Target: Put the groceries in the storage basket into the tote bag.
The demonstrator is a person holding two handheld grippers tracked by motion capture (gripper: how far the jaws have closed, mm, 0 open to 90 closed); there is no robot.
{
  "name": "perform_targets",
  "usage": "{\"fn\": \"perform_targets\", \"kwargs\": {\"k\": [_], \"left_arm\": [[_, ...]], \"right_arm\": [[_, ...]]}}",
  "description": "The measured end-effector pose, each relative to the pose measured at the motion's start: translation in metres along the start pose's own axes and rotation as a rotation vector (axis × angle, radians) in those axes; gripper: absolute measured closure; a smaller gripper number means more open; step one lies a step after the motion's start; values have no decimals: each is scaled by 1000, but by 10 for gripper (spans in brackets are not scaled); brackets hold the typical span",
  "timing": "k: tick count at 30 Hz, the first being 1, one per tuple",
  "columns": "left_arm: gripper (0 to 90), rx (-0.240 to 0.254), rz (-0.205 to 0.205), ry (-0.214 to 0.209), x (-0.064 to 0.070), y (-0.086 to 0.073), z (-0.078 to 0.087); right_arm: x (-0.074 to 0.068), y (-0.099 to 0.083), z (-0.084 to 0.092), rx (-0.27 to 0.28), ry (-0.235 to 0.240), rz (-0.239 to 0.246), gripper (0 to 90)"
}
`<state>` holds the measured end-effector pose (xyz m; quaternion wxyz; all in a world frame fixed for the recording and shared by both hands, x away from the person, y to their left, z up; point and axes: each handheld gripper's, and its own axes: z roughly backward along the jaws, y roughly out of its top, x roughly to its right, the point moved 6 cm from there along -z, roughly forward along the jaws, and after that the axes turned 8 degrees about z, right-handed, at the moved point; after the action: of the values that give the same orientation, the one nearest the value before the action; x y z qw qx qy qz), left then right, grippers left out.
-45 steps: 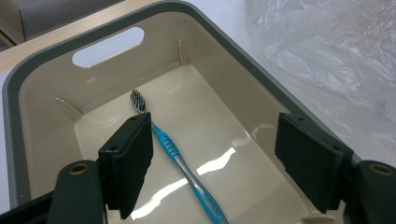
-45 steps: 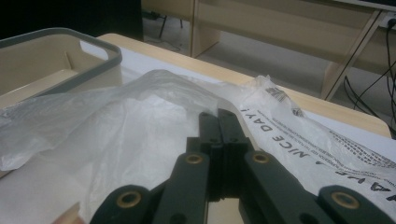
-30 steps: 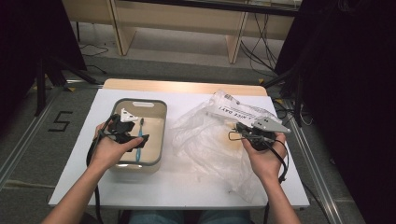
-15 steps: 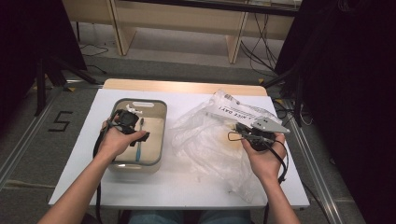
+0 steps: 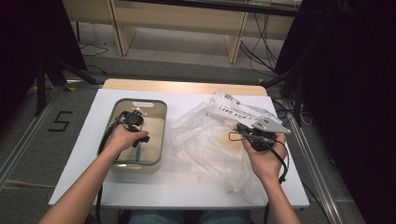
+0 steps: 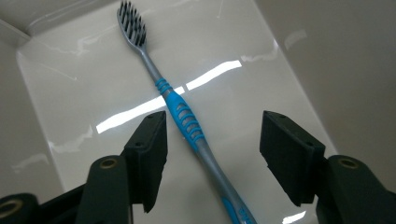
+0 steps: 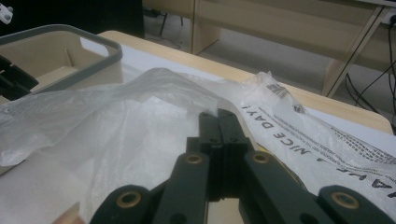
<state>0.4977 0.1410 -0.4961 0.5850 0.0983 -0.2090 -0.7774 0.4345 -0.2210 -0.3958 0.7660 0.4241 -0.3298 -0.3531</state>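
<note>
Left gripper view showed your left gripper (image 6: 212, 154) closing, jaws not yet touching the blue-grey plastic toothbrush (image 6: 187, 119) in the beige tub (image 5: 161, 119); next, pinch its handle. Your right gripper (image 7: 218, 122) stayed clenched on the clear plastic bag (image 7: 107, 112).

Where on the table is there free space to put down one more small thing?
The near strip of the table, in front of the bin and bag, is bare between the forearms. The far-left corner beside the bin is also bare. The middle and right are crowded by the bag. In the bin, the toothbrush lies between the left gripper's jaws.
</note>
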Motion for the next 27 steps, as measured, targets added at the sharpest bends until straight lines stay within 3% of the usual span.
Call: {"fn": "perform_targets", "kwargs": {"k": [17,24,27], "left_arm": [[516,-122,19,-8,-4,-7,-15],[584,-135,29,0,-6,-7,-14],[605,-141,13,9,-6,-7,-14]], "right_arm": [[-1,-1,-1,-5,1,1,900],[-1,-1,-1,-4,3,3,900],[-1,-1,-1,-4,2,3,900]]}}
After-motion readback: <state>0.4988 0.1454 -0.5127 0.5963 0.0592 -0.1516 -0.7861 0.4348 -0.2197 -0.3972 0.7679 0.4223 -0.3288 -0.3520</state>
